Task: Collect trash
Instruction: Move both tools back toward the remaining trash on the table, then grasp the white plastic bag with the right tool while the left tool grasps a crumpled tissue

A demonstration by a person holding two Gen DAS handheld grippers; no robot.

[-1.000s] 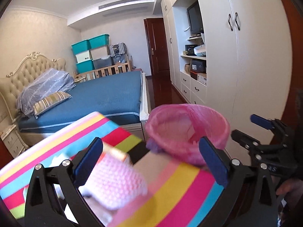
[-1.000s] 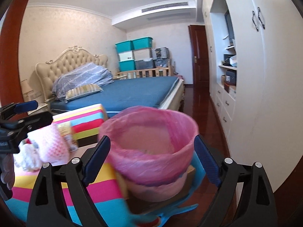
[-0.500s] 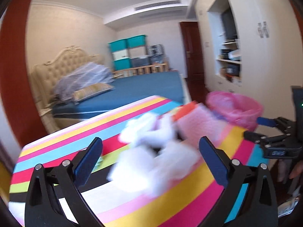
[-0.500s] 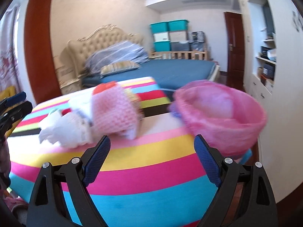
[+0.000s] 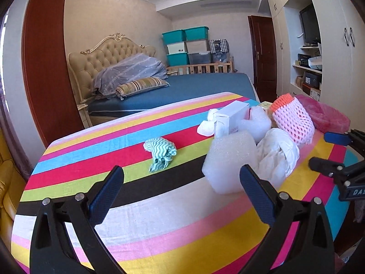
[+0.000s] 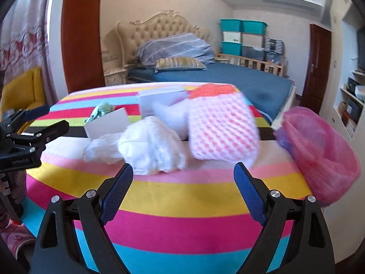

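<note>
- The trash lies heaped on the striped counter, with the white foam block as the landmark at the heap's near edge in the left wrist view.
- Touching the foam block on its right is a crumpled white paper wad; in the right wrist view the same wad sits just ahead of the right claw.
- Behind the foam block stands a small white carton, with another white foam piece beside it.
- Right of and behind the foam block is a pink foam net sleeve with an orange top, leaning on the heap.
- Left of the foam block, apart from it, lies a green-and-white zigzag cloth scrap.
- Further right, beyond the net sleeve at the counter's edge, is the bin lined with a pink bag.
- The left claw is spread wide and holds nothing; the foam block sits just past its right finger.
- The right claw is likewise spread wide and empty.
- Beyond the counter is a bed.
</note>
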